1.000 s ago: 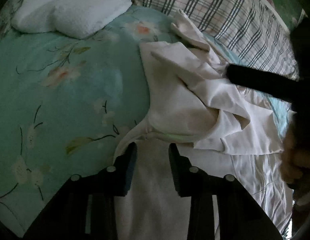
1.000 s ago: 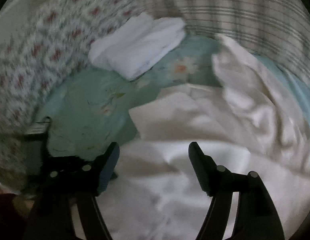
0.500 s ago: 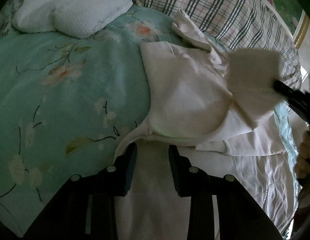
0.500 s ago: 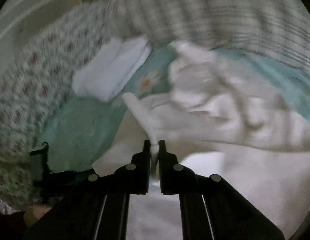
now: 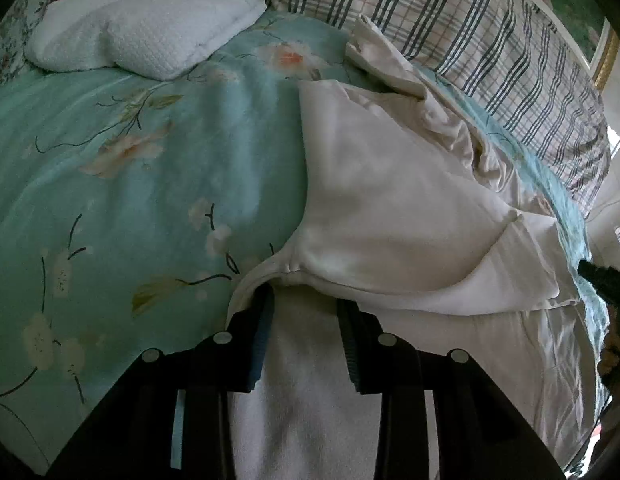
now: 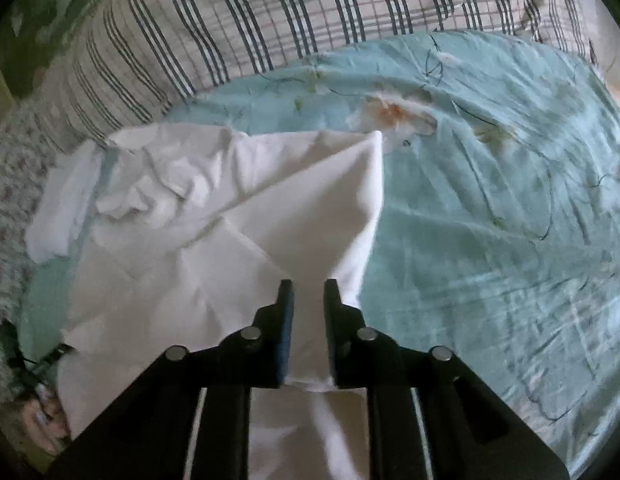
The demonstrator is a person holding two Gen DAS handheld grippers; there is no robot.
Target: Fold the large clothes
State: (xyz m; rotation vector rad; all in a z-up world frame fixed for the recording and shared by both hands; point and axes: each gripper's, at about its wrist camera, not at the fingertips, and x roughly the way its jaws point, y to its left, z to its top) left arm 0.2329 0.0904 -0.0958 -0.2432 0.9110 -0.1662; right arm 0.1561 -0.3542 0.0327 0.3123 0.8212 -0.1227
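One mint-green floral bedsheet is seen spread under everything, bordered by a plaid striped pillow. A large white cotton garment is laid crumpled across the sheet, part folded over itself. A white waffle-knit towel is folded beside the pillow, well apart from the garment. Garment fabric is bracketed by the partly open left gripper; actual pinch cannot be told. A raised fold lies between the right gripper jaws, which are opening.

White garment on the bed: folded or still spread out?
Partly folded. The white garment has one flap doubled over its middle, loose bunched fabric beyond it; the right gripper, jaws opening, has a stretched-out fold between them.
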